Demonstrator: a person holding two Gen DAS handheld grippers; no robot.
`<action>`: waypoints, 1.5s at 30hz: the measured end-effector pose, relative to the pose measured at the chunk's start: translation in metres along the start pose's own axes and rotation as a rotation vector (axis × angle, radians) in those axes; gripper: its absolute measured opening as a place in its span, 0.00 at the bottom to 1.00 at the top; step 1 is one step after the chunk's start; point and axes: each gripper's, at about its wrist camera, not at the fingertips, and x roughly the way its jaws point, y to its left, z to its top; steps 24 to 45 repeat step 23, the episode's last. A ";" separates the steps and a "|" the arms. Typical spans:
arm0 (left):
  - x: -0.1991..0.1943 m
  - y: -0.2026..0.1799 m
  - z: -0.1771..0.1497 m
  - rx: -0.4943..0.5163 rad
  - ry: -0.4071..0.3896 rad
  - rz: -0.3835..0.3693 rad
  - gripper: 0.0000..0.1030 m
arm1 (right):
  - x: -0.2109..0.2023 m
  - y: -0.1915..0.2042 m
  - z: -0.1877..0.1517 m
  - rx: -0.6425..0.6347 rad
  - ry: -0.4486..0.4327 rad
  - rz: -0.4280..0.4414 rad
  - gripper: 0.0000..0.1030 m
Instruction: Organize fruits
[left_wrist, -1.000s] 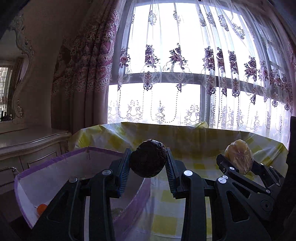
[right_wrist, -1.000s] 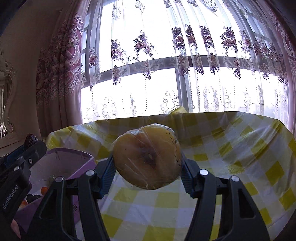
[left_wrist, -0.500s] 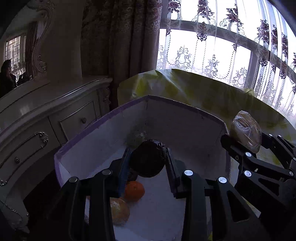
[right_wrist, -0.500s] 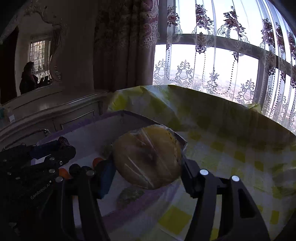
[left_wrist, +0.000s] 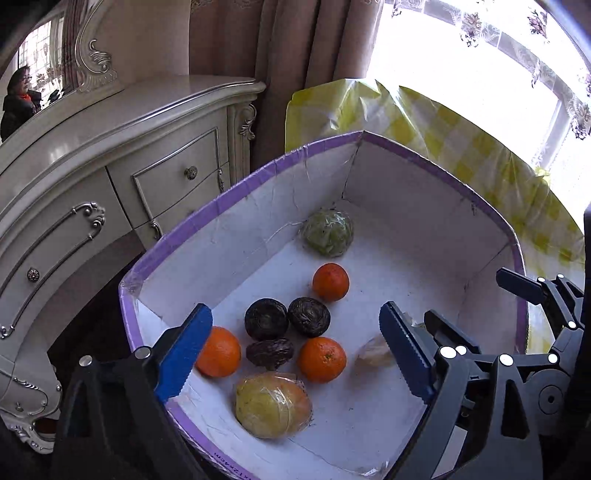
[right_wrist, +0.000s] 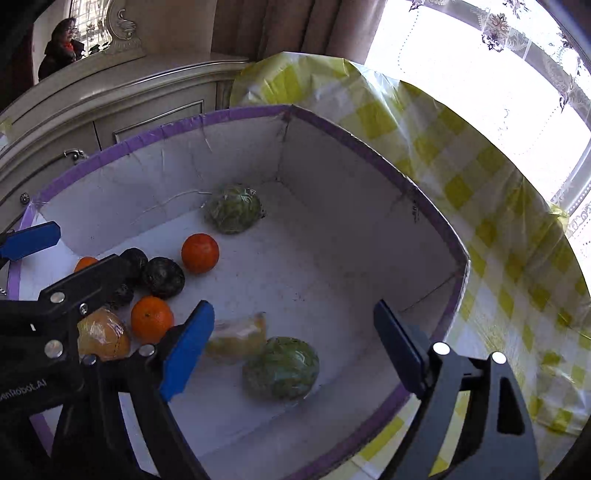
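A white box with a purple rim (left_wrist: 229, 195) (right_wrist: 369, 155) holds the fruits. In the left wrist view it holds three oranges (left_wrist: 330, 281), three dark round fruits (left_wrist: 308, 316), a wrapped green fruit (left_wrist: 327, 232) and a wrapped yellow fruit (left_wrist: 272, 404). My left gripper (left_wrist: 295, 332) is open and empty above them. My right gripper (right_wrist: 293, 328) is open and empty above the box's near right part. Below it lie a wrapped yellow fruit (right_wrist: 238, 338), blurred, and a wrapped green fruit (right_wrist: 281, 367).
The box stands on a table with a yellow checked cloth (right_wrist: 498, 221). A cream dresser with drawers (left_wrist: 110, 166) stands left of the box. A curtain (left_wrist: 295, 48) and a bright window (right_wrist: 498, 74) are behind.
Both grippers have tilted down over the box and opened. The left one let go of its dark fruit and the right one its wrapped yellow fruit; both fruits now lie in the box.
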 end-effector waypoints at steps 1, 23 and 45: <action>-0.001 0.000 0.001 0.006 -0.003 0.011 0.86 | 0.000 0.002 0.001 -0.012 0.006 -0.004 0.92; 0.005 0.006 0.010 0.032 0.069 0.149 0.89 | 0.007 0.013 -0.009 -0.045 0.133 0.028 0.98; 0.005 0.006 0.010 0.032 0.069 0.149 0.89 | 0.007 0.013 -0.009 -0.045 0.133 0.028 0.98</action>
